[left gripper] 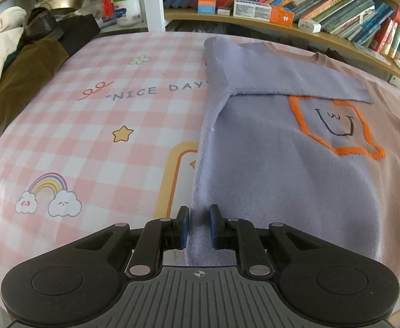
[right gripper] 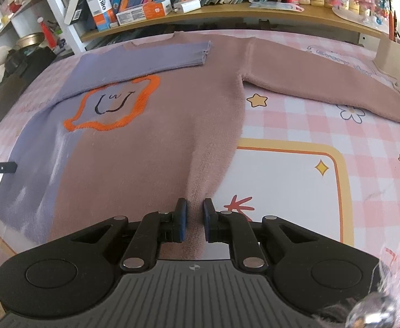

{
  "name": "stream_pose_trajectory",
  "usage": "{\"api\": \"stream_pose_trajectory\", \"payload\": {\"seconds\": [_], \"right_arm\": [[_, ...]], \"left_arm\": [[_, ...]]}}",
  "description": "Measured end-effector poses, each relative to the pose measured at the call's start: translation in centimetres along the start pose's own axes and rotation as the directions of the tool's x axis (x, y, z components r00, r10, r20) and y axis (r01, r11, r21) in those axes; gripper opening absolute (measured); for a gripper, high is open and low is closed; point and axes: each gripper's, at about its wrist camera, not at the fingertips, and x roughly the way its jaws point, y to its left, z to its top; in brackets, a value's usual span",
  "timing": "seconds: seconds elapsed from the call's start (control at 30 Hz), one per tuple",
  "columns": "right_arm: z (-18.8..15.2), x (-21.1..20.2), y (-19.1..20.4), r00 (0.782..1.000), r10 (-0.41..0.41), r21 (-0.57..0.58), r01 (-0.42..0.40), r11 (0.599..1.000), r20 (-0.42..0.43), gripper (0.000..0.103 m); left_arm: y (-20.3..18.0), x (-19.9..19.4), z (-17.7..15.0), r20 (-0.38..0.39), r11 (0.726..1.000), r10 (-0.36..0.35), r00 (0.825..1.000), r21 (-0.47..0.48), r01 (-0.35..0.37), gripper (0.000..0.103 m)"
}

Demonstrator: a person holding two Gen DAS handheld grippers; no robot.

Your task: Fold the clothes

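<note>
**Sweater flat on desk, both tongs at its near hem**

Left tongs: pads slightly apart, lavender hem edge of the sweater runs between them. Can't tell if the pads actually pinch the fabric. Right tongs: same narrow gap, straddling a raised crease at the brown side's hem edge. Contact likewise unclear.

Sweater lies spread on the desk, which has a pink check cover. Lavender half on the left, brown half on the right, with an orange-outlined smiley patch across the boundary.

Left view only: lavender sleeve folded across the chest, covering the patch's top edge; "NICE DAY" print, rainbow and star on the cover; pile of dark and cream clothes at the far left desk edge.

Right view only: brown sleeve stretched out flat to the right, end cut off at frame edge; cardboard box at far right; a black tip pokes in at the left edge, probably the other tongs, too little visible to tell.

Far: bookshelf crammed with books in both views. Titles mostly unreadable.
</note>
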Motion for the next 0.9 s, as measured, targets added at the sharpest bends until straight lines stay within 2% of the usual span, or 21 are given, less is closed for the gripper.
{"api": "stream_pose_trajectory", "payload": {"seconds": [0.13, 0.23, 0.3, 0.4, 0.47, 0.57, 0.67, 0.77, 0.9], "right_arm": [[0.2, -0.2, 0.2, 1.000, -0.020, -0.018, 0.021, 1.000, 0.013, 0.012], [0.4, -0.4, 0.3, 0.999, -0.036, -0.032, 0.037, 0.999, 0.023, 0.019], [0.5, -0.5, 0.5, 0.998, -0.047, -0.041, 0.048, 0.998, 0.029, 0.037], [0.7, -0.7, 0.6, 0.997, -0.059, -0.051, 0.061, 0.997, 0.043, 0.046], [1.0, -0.8, 0.7, 0.996, -0.061, -0.050, 0.064, 0.997, 0.059, 0.052], [1.3, -1.0, 0.8, 0.995, -0.061, -0.045, 0.064, 0.997, 0.081, 0.059], [1.3, -1.3, 0.8, 0.994, -0.051, -0.032, 0.054, 0.998, 0.097, 0.066], [1.0, -1.4, 0.6, 0.994, -0.043, -0.012, 0.044, 0.999, 0.101, 0.068], [0.4, -1.6, 0.0, 0.993, -0.058, 0.013, 0.056, 0.998, 0.100, 0.070]], "left_arm": [[-0.3, -0.2, -0.2, -0.009, 1.000, 0.003, 1.000, 0.027, -0.003, 0.015], [-0.2, -0.7, 0.2, -0.006, 0.999, 0.034, 0.999, 0.031, -0.033, 0.019], [-0.1, -1.4, 0.7, 0.014, 0.997, 0.065, 0.998, 0.034, -0.065, 0.019], [-1.2, -3.3, 1.9, 0.120, 0.993, 0.083, 0.989, 0.076, -0.092, 0.024], [-2.8, -3.8, 2.6, 0.179, 0.989, 0.053, 0.982, 0.123, -0.075, 0.031], [-6.0, -2.8, 3.3, 0.216, 0.978, -0.024, 0.976, 0.209, -0.022, 0.032], [-10.2, -1.0, 3.9, 0.219, 0.954, -0.094, 0.971, 0.297, 0.025, 0.032], [-14.4, 0.5, 5.1, 0.213, 0.918, -0.163, 0.963, 0.391, 0.069, 0.032], [-18.2, 3.2, 7.0, 0.193, 0.879, -0.197, 0.961, 0.470, 0.086, 0.032]]}}
